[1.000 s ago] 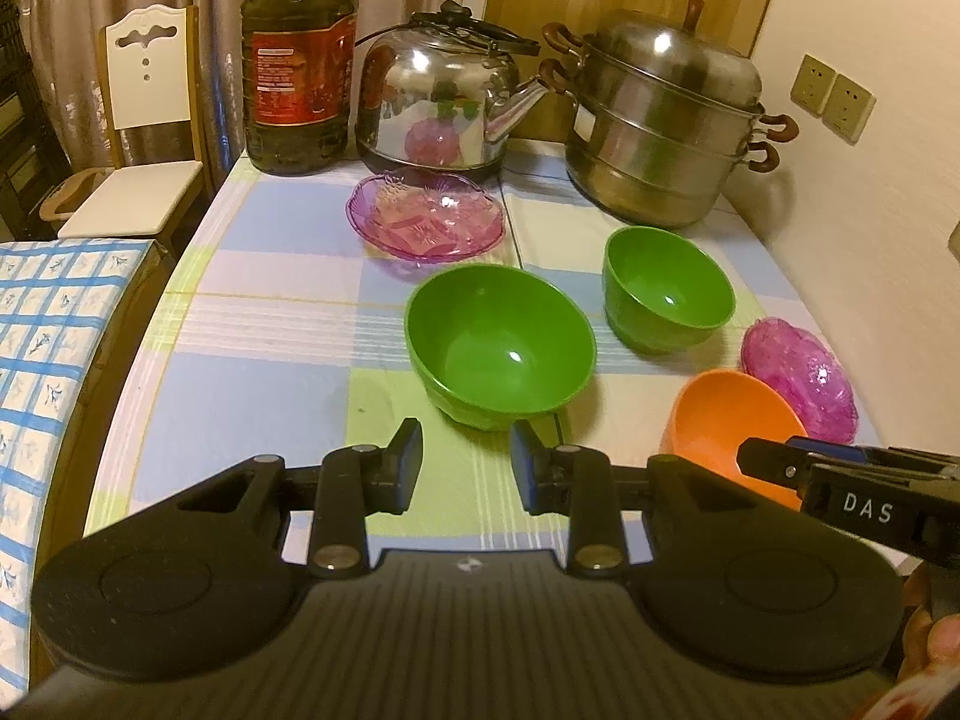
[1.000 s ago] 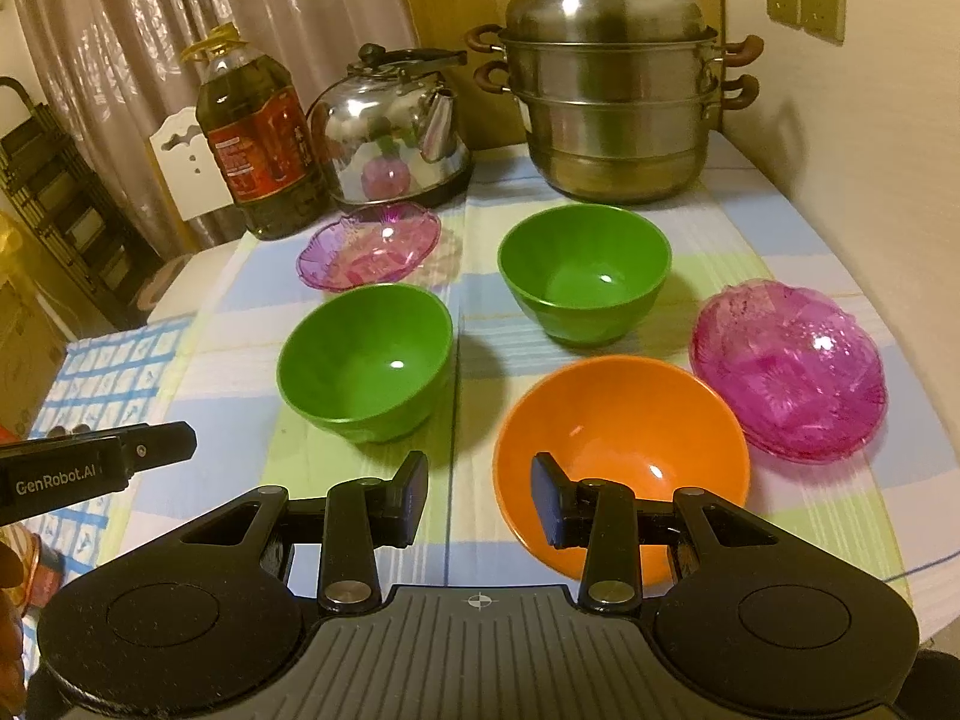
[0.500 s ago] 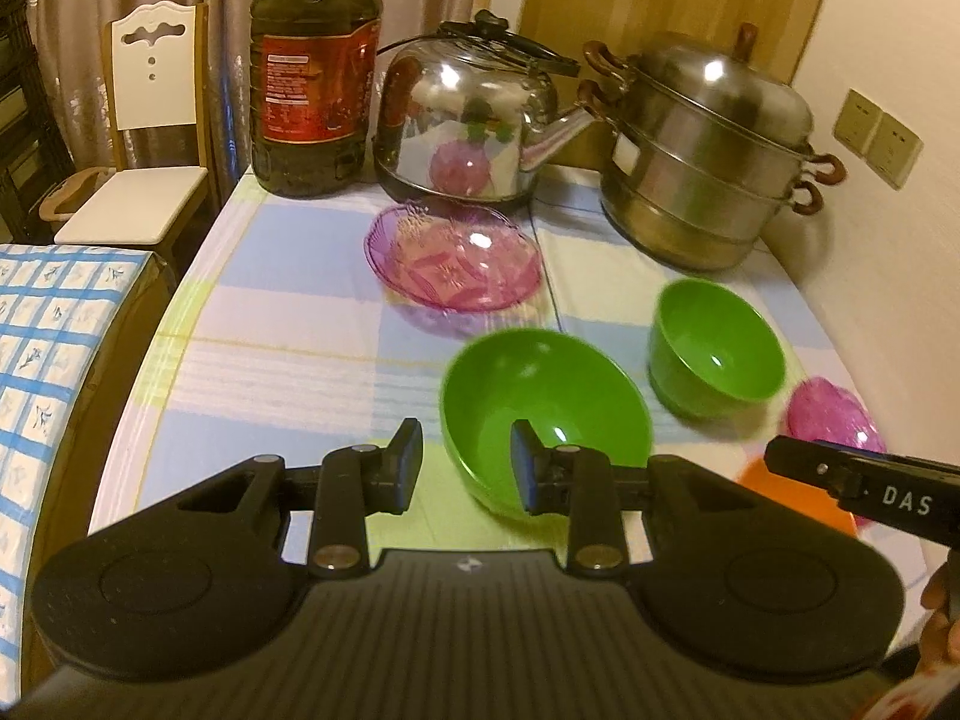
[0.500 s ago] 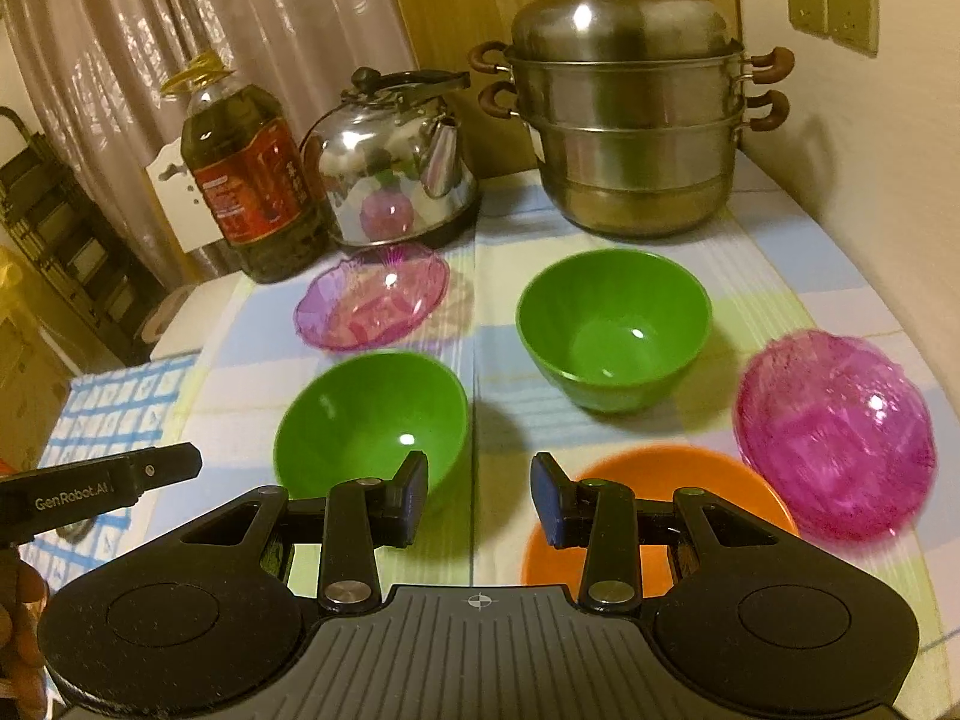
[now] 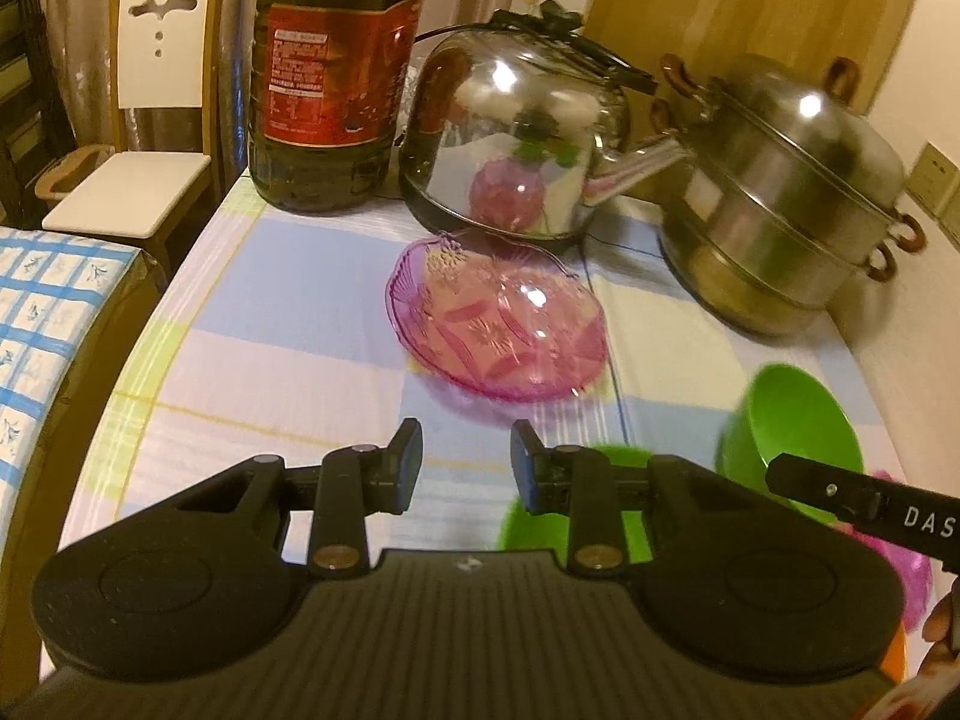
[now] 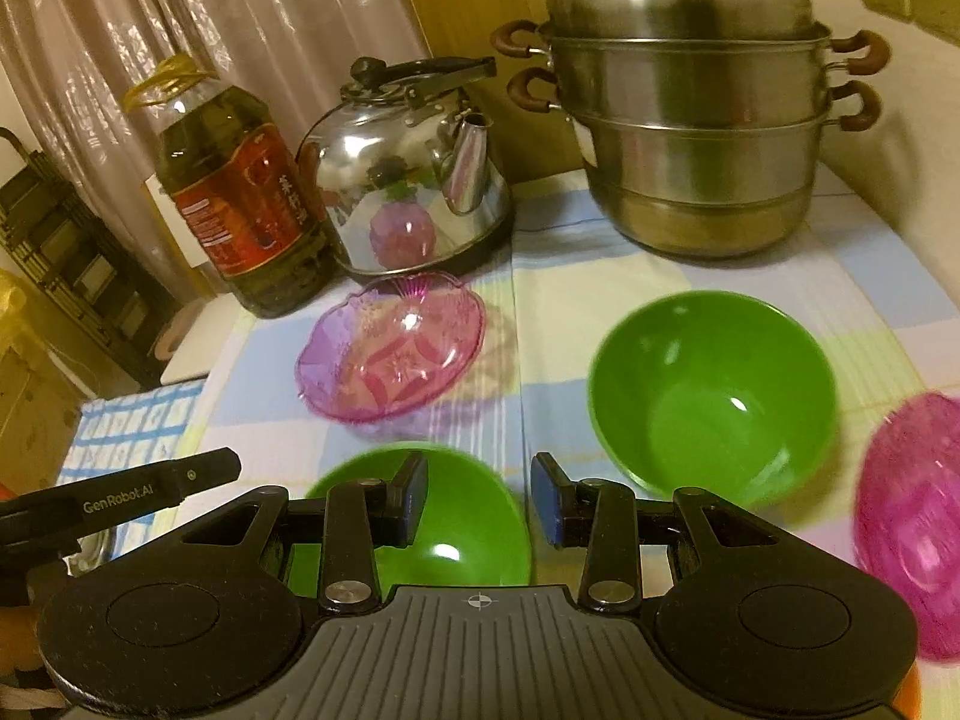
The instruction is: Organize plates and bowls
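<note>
Left wrist view: the left tool (image 5: 465, 459) has its jaws spread with nothing between them, hanging over the checked tabletop (image 5: 270, 324). Just ahead of it lies the clear pink dish (image 5: 498, 333); under its right finger a near green bowl (image 5: 606, 468) is mostly hidden, and further right stands a second green bowl (image 5: 792, 420), partly cut off by the tip of the right tool (image 5: 864, 495). Beyond the dish stand an oil bottle (image 5: 336, 78), a steel kettle (image 5: 516, 138) and a stacked steamer pot (image 5: 786, 204); a white chair (image 5: 144, 138) sits off to the left, which the other camera does not show clearly. The right wrist view shows the right tool (image 6: 480, 498) likewise spread and empty, with the near green bowl (image 6: 456, 516) directly beneath its left finger and the second green bowl (image 6: 714, 396) ahead to the right, seen whole here. A darker pink dish (image 6: 912, 516) lies at the far right, only a sliver in the left camera. The left tool (image 6: 120, 495) pokes in at the left edge. An orange sliver shows at the lower right corner; what it is cannot be told.
</note>
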Tool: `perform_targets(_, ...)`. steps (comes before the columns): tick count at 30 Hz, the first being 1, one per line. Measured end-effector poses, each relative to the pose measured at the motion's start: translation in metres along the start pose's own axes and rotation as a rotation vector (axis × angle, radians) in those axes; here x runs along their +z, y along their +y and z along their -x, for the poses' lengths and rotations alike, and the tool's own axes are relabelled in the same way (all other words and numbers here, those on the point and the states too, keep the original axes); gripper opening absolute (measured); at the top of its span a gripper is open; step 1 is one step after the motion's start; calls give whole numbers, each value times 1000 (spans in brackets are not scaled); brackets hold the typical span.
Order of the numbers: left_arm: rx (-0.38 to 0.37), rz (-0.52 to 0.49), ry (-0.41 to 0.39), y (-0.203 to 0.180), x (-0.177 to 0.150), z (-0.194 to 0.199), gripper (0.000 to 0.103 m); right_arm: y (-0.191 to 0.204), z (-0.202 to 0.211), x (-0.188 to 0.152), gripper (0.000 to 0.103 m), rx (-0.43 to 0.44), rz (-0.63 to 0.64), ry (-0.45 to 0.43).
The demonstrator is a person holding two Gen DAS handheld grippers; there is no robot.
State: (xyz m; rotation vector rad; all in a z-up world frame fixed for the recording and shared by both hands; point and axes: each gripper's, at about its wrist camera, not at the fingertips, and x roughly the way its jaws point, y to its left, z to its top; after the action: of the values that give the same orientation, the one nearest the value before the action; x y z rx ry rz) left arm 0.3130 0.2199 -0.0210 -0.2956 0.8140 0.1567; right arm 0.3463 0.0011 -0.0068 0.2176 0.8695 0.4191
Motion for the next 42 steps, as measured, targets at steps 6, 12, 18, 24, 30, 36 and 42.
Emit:
perform_targets(6,9,16,3,11,16,-39,33,-1,-39,24,38,12,0,15)
perform_targets(12,24,33,15,23,27,-74,34,-4,-79,41,38,13,0,44)
perform_targets(18,24,51,-5,32,37,-98,35,-4,-118,52,39,30,-10,91)
perform_targets(24,34,40,14,34,40,-120,35,-3,-152,61,39,20,-22,139)
perform_targets(30,21,57,27,40,41,-133,34,-2,-179,65,39,3,-28,185)
perform_targets(36,20,66,35,43,40,-140,29,-4,-196,66,39,21,-56,211)
perform_targets(42,1,78,54,45,36,-145,19,-8,-203,64,38,20,-76,228)
